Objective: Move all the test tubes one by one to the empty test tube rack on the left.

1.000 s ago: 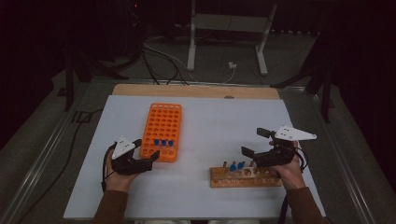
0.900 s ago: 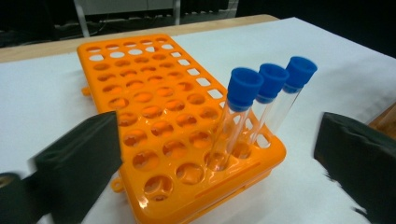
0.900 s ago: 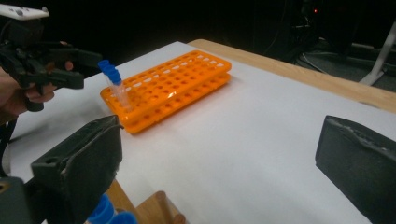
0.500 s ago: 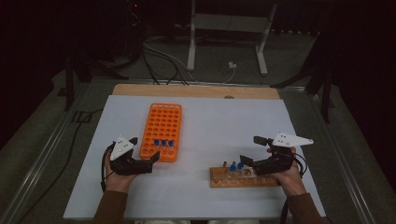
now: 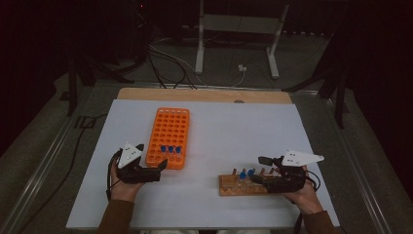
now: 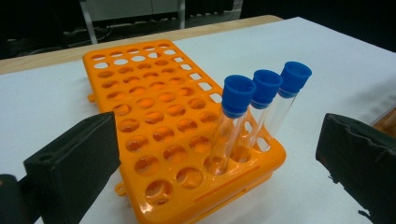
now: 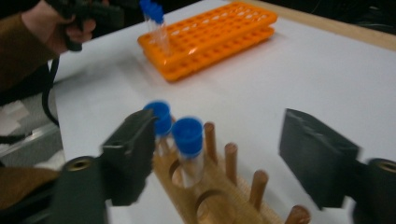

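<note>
Wooden pegs and holes are sitting nearest us: the wood rack (image 5: pixel 243 184) is lying by the counter's (image 5: pixel 229 131) near edge on our right, and two blue-capped tubes (image 7: pixel 189 144) are standing in it. We are bringing the right tool (image 5: pixel 265 181) down over them; its jaws have just been closing and are standing half spread around the tubes, one pad beside a cap, not yet pinching anything. To our left, we are holding the left tool (image 5: pixel 160 168) low at the near end of the orange rack (image 5: pixel 168 134), its jaws spread wide with nothing gripped. Three tubes (image 6: pixel 254 109) are already standing upright in that rack's near row, just beside one another.

We are judging the transfer a little past halfway: three tubes are moved, two are waiting in the wood rack, and the next pick is only starting.

From the high view we are reading the layout, the racks well apart. The left tool view is giving us the clear glass and the many open holes. The right tool view is giving us how the pads are flanking the caps, with some blur.
</note>
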`<state>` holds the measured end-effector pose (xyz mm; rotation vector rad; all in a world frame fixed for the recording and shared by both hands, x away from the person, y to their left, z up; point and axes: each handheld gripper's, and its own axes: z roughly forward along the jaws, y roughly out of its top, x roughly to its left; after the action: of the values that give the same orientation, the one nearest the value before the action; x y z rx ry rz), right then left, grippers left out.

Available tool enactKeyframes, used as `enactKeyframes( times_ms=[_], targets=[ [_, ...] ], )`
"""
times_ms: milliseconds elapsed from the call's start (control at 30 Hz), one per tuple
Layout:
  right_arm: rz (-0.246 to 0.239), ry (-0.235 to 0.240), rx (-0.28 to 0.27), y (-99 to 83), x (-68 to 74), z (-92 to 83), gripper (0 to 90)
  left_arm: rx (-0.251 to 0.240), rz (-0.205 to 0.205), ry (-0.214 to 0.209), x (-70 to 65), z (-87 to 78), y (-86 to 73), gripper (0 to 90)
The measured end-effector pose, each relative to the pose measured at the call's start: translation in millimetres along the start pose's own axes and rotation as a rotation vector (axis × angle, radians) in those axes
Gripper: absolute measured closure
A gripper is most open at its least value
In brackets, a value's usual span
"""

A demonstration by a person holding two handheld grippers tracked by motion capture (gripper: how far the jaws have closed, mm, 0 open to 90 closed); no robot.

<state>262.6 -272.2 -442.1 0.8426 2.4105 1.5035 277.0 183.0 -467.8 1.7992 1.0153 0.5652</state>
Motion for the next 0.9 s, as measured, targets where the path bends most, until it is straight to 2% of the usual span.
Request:
enactKeyframes(
  times_ms=[200,433,600,900],
  targets=[
    [-0.021,-0.002,0.038,-6.4,4.6,7.7,52.2,0.007,0.004,0.005,0.0,0.3,-0.4,0.5],
    [-0.049,0.011,0.07,-9.0,7.1,12.2,68.6,0.01,0.007,0.002,-0.5,1.0,-0.6,0.5],
    [-0.066,0.02,0.073,-9.3,9.1,13.0,73.8,0.013,0.005,0.002,-0.6,1.2,-0.8,0.5],
    [-0.091,0.031,0.08,-9.5,11.5,14.2,76.5,0.012,0.0,-0.001,-0.2,1.3,-1.0,0.5]
  ],
)
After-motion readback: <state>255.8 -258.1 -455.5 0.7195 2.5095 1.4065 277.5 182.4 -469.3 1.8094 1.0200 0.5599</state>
